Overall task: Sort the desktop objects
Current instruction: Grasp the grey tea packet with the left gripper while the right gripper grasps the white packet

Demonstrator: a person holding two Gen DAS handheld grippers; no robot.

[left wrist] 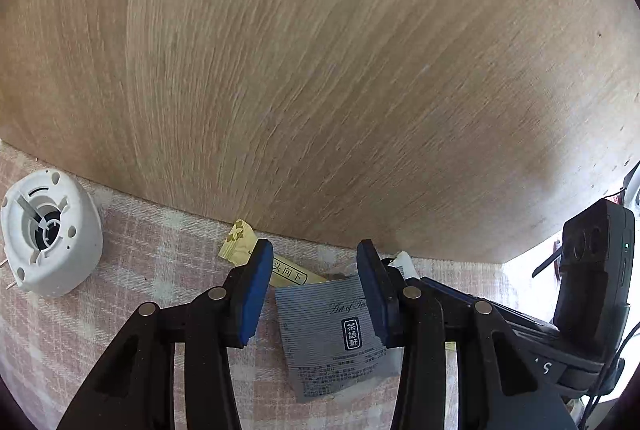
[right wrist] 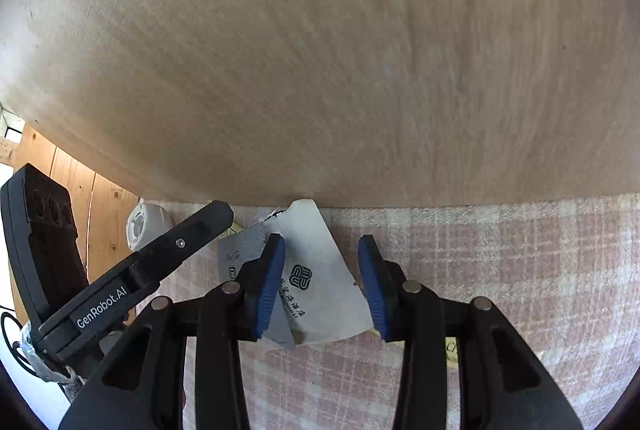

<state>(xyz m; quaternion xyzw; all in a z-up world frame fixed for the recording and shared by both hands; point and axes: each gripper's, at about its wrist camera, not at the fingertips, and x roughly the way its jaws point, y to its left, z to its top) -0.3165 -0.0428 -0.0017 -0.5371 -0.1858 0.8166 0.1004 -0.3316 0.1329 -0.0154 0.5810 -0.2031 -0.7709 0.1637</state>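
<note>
both tongs hang low over a pink plaid cloth [left wrist: 132,254] that covers the desk, close to its far edge, where a wood-grain panel [left wrist: 320,70] rises behind it.

the left gripper [left wrist: 314,294] stands about half open with nothing gripped; a grey tea sachet [left wrist: 332,342] lies flat on the cloth between its blue pads, apart from both as far as the view shows. a yellow sachet [left wrist: 244,246] pokes out from under the grey one toward the far edge, and a white plastic gadget [left wrist: 48,234] sits well apart to the left on the cloth.

the right gripper [right wrist: 324,286] is also about half open. a white paper packet [right wrist: 320,270] lies between its pads, overlapping the grey tea sachet [right wrist: 240,250] at its left. whether the pads touch the paper cannot be told; they do not appear to clamp it.

the step in hand looks like reaching for the flat packets, each tong taking one. the next move likely calls for lowering until the pad tips meet the cloth, then closing on an edge so the thin packet buckles up into the grip. the overlap is a risk: the white packet may drag the grey one along.
</note>
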